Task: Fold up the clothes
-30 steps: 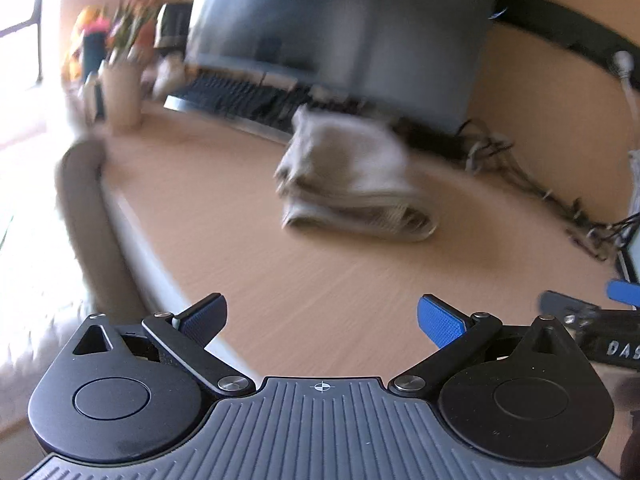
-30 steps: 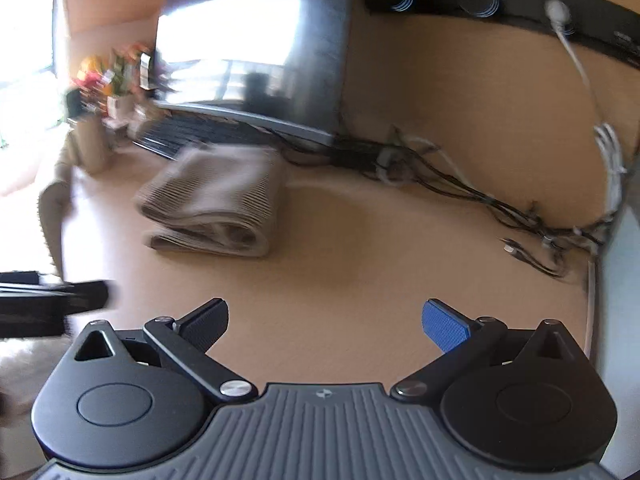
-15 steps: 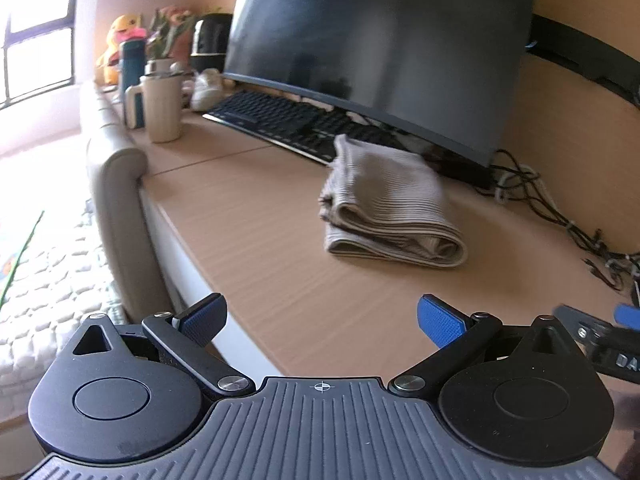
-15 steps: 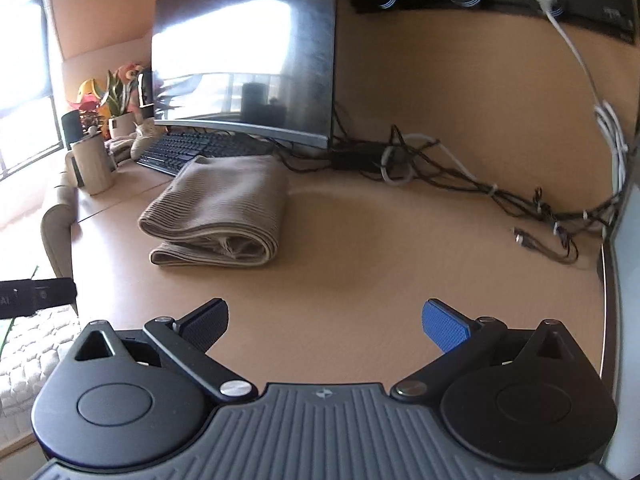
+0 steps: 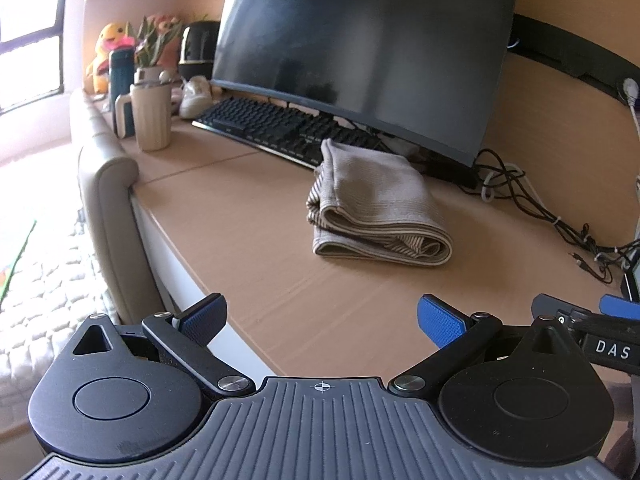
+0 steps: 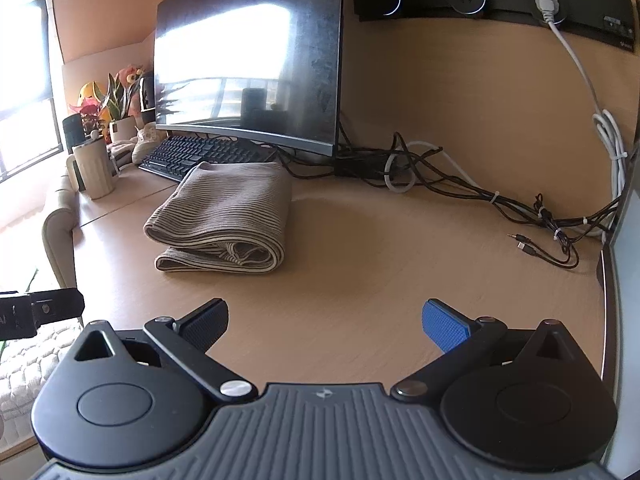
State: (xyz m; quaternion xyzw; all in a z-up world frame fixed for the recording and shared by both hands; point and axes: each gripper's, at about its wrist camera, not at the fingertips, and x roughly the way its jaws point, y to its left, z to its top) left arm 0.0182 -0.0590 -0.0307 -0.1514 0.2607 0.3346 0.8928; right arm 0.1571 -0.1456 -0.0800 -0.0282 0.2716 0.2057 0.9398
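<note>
A beige ribbed garment (image 5: 376, 208) (image 6: 224, 216) lies folded in a thick bundle on the wooden desk (image 5: 248, 240) (image 6: 360, 264), in front of the monitor. My left gripper (image 5: 322, 320) hangs open near the desk's front edge, well short of the bundle, nothing between its blue pads. My right gripper (image 6: 324, 322) is open too, over the desk to the right of the bundle and apart from it. At the right edge of the left wrist view the right gripper (image 5: 596, 332) shows; the left gripper's body (image 6: 36, 312) shows at the left edge of the right wrist view.
Behind the garment stand a curved monitor (image 5: 360, 68) and a black keyboard (image 5: 280, 128). A cream mug (image 5: 150, 116), a flower pot and toys crowd the far left. Tangled cables (image 6: 480, 196) run along the back right. A padded headboard (image 5: 104, 208) and white bedding lie left of the desk.
Both views swung quickly a second ago and are now steady. Both grippers have drawn back a little from the folded garment, which has not moved.
</note>
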